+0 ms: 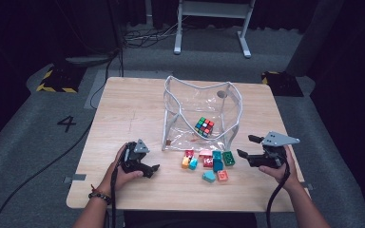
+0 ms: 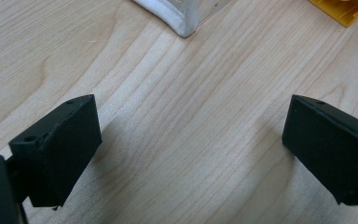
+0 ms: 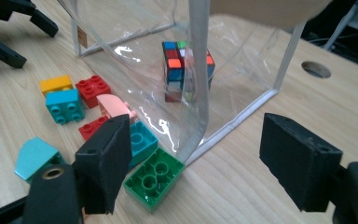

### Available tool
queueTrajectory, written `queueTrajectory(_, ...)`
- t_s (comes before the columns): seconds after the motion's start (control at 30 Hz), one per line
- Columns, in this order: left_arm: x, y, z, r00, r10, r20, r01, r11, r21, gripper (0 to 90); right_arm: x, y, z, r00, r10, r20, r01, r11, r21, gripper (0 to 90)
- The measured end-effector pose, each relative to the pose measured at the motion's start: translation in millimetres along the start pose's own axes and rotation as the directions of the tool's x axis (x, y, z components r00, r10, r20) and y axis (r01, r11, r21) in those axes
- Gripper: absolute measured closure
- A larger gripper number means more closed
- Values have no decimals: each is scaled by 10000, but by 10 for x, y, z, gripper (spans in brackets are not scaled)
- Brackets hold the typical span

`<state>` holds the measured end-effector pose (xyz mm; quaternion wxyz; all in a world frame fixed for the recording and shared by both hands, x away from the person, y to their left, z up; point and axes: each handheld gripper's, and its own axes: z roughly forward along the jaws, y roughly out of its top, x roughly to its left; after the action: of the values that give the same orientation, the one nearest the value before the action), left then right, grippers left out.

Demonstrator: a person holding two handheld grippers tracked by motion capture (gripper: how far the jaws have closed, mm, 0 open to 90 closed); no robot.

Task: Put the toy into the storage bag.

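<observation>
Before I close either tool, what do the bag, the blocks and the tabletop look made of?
Bag: clear, glossy soft plastic film, judging by glare and creases, with pale fabric-like edging. Green block: hard moulded plastic, smooth with a slight sheen and round studs. Table: light wood or wood-look laminate; matte grain lines show, but I cannot tell which.

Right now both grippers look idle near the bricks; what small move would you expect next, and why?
Probably the right gripper eases toward the green brick to close on it. Its jaws stand open and empty, and that brick lies nearest, beside the corner of the clear bag, which already holds a puzzle cube. The left gripper, also open, rests over bare wood.
</observation>
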<state>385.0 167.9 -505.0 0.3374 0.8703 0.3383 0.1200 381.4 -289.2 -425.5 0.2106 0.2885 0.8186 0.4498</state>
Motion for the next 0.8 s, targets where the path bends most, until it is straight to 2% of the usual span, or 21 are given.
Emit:
queueTrajectory(0.07, 3, 1, -3, 10000, 15, 37, -15, 10000, 35, 46, 6, -56, 57, 9998, 176, -101, -175, 9998, 75, 258)
queueTrajectory(0.2, 0, 1, -1, 10000, -28, 45, 28, 10000, 12, 46, 51, -147, 187, 9997, 68, -214, -59, 9991, 415, 258)
queueTrajectory(0.37, 0, 1, -1, 10000, -39, 54, 39, 10000, 11, 46, 103, -259, 337, 9971, 199, -735, -154, 9980, 609, 251)
queueTrajectory(0.43, 1, 1, -2, 10000, -7, 34, 7, 10000, 20, 46, 115, -300, 397, 9974, 93, -708, -37, 9968, 796, 250)
queueTrajectory(0.57, 1, 1, -2, 10000, -19, 58, 19, 10000, 26, 46, 112, -347, 467, 9965, 286, -791, -207, 9949, 982, 251)
queueTrajectory(0.63, 1, 1, -1, 10000, -22, 57, 22, 10000, 24, 46, 110, -364, 501, 9972, 98, -736, -17, 9941, 1087, 251)
queueTrajectory(0.8, 2, 1, -3, 10000, 6, 38, -6, 10000, 44, 46, 117, -400, 592, 9965, 151, -816, -32, 9896, 1438, 253)
